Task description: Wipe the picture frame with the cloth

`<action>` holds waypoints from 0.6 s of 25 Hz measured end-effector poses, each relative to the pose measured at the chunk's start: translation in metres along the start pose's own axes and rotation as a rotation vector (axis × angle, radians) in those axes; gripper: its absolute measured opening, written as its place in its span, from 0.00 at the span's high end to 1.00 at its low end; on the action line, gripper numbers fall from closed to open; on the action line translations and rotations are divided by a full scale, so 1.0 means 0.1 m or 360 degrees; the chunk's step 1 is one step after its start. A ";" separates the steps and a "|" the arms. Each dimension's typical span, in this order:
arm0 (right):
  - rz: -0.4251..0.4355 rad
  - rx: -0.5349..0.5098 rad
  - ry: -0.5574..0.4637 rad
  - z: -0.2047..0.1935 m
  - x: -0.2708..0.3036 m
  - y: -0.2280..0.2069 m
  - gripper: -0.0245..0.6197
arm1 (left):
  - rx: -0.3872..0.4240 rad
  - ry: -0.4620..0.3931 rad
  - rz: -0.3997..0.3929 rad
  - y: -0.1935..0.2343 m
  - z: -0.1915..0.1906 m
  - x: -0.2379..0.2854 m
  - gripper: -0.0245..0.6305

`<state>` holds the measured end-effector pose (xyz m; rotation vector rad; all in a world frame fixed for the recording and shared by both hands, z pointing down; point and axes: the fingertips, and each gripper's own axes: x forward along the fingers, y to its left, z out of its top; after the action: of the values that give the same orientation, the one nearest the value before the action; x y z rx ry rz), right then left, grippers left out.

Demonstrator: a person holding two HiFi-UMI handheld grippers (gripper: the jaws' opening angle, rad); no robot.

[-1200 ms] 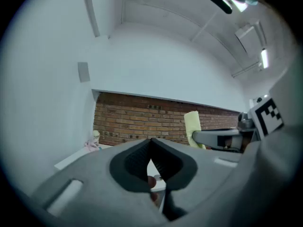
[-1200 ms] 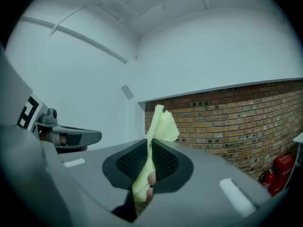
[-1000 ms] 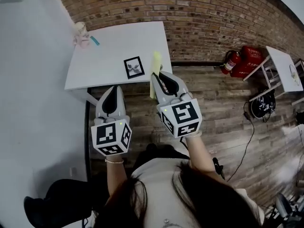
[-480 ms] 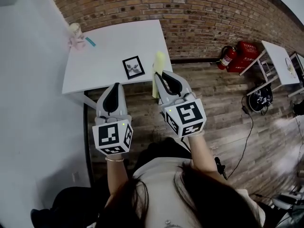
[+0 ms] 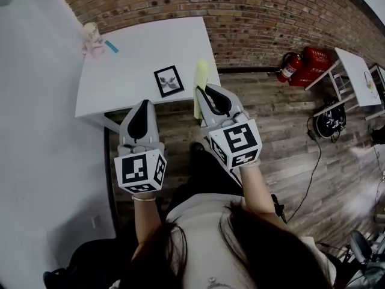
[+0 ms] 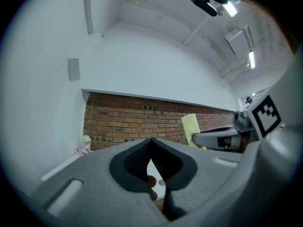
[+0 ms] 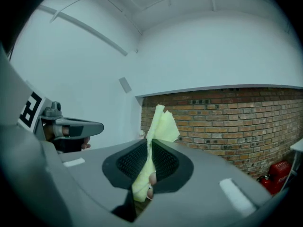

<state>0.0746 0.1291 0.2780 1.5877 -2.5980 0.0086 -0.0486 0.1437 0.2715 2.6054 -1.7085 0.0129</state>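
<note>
Gripping the cloth (image 5: 201,76) in the clamped right gripper (image 5: 203,90) at the desk's (image 5: 138,50) front-right corner, with the left gripper (image 5: 143,103) closed on nothing. No contact yet with the picture frame (image 5: 169,80), flat near the front edge; seemingly all wiping left to do.

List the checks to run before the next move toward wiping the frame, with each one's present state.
1. Cloth clamped in right gripper: ok.
2. Left gripper shut and empty: ok.
3. Picture frame lying flat on the table, nothing on top of it: ok.
4. Cloth touching the picture frame: not ok, they are apart.
5. Left gripper steadying the picture frame: not ok, it is short of the table.
6. Dust on the picture frame: cannot tell.
</note>
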 end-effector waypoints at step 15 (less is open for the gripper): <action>0.0201 -0.0070 0.0140 -0.23 1.04 -0.48 0.91 | -0.0207 0.0026 -0.0033 0.40 -0.14 1.05 0.96</action>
<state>0.0721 0.0156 0.3076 1.3748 -2.6067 0.0295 -0.0434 0.0317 0.2887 2.5219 -1.6189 -0.0750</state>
